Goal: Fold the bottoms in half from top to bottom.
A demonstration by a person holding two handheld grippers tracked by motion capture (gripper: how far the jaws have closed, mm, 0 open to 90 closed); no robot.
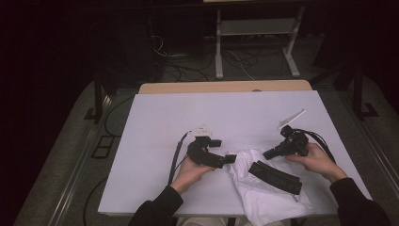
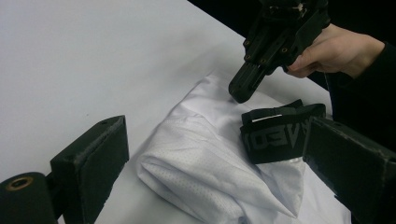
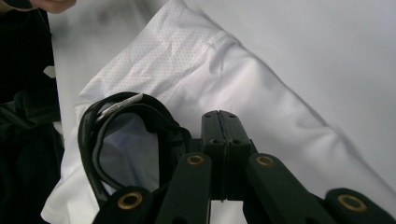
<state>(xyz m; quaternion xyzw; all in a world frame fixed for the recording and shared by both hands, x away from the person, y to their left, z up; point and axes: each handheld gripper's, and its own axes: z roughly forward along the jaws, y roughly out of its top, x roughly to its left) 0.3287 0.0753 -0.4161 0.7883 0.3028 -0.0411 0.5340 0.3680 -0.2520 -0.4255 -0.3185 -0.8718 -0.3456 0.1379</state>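
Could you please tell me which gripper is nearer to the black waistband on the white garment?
Right. The right gripper hovers shut just beside the black waistband's upper end, over the white garment. The left gripper is open at the garment's left edge, farther off.

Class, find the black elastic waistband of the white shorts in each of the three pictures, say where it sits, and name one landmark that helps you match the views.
High view: the black waistband lies lower right of centre, a slanting dark strip on the white shorts.
Left gripper view: right of centre, beside the right jaw.
Right gripper view: lower left, a dark loop standing open.
Shared landmark: the white shorts on the white table.
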